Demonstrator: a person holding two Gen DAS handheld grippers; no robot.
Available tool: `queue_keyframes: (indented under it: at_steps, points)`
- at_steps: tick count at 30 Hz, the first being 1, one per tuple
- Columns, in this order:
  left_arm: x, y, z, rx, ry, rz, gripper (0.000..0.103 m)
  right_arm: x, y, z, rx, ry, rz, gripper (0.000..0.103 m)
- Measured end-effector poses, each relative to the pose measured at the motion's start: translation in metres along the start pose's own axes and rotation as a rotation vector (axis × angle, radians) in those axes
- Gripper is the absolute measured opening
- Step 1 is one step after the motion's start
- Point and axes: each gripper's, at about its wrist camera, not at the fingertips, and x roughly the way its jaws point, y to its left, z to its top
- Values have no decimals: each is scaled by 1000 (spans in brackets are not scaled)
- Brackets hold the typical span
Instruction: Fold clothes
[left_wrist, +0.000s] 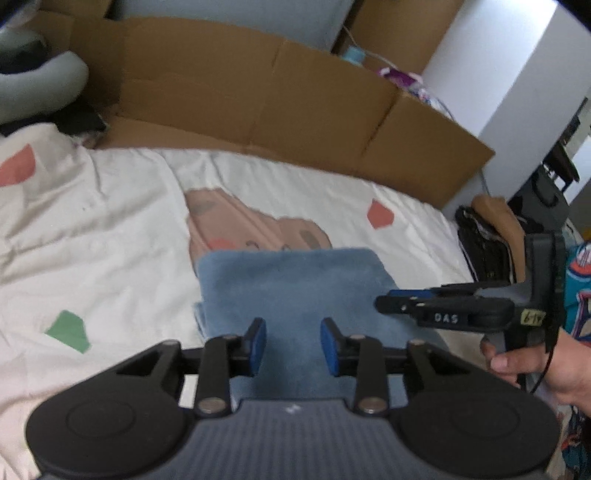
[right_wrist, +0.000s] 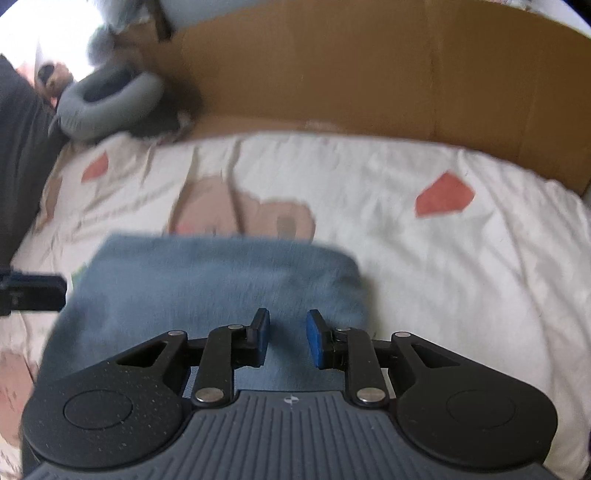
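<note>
a blue fleecy garment (left_wrist: 295, 295) lies on the patterned bedsheet (left_wrist: 92, 221), towards the bed's near edge and well short of the cardboard (left_wrist: 258, 103) that stands along the far side. it lies as a compact rectangle with a rounded far edge, and layered edges show at its left side, so it looks folded at least once (whether more folds are wanted, the views do not settle).

what could go wrong: the cloth is thick and soft, so a pinch taken now could catch only the top layer and peel the stack open, or drag the whole bundle across the sheet and skew its edges. the sheet beneath is wrinkled and loose, and low fingers could snag it along with the garment. the two tools are also close together over the same small piece, so they could knock each other.

the left gripper (left_wrist: 293, 345) points forward over the garment's near part, its blue pads parted by a moderate gap with nothing between them. the right gripper (right_wrist: 288, 341) hangs over the garment's near right part, likewise parted and empty. in the left view it lies side-on, pointing left across the garment's right edge, with a hand (left_wrist: 532, 369) wrapped round its grip.
</note>
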Motion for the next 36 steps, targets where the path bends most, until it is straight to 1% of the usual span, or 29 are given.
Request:
queue_keyframes:
  at_steps: [2,4,9,14,18,22,27,30,31,32,33,36]
  points:
    - [7,1,-8,15,22,6,34,0,-1,-4,-6,10,10,28]
    - [12,6,-16,26,23,4,33,0,-1,-8,-13,20,19,28]
    - [9,14,-22,-4,20,-19,31,0,-2,-18,-29,45,43,28]
    - [-5,9,-31,15,32,-20,31,-16,-5,-29,-6,68,60,28]
    - [-21,3,-45,26,47,-33,31,-38,-4,-44,-16,93,63,28]
    - [-36,-6,-57,47,56,-54,32,-61,-8,-55,15,93,48,28]
    - [-43,-11,-68,53,79,-87,32,-74,-9,-66,30,114,43,29]
    - [-34,-9,-76,65,119,-62,31,-78,-9,-74,35,132,41,28]
    - [-30,-9,-78,70,134,-48,25,-78,-9,-78,35,142,40,28]
    - [-25,-8,-79,76,151,-29,22,-77,-9,-82,40,151,40,28]
    - [-21,-7,-80,80,163,-16,23,-76,-9,-87,46,160,40,28]
    - [-22,-1,-81,57,168,-21,21,-76,-6,-97,47,161,31,28]
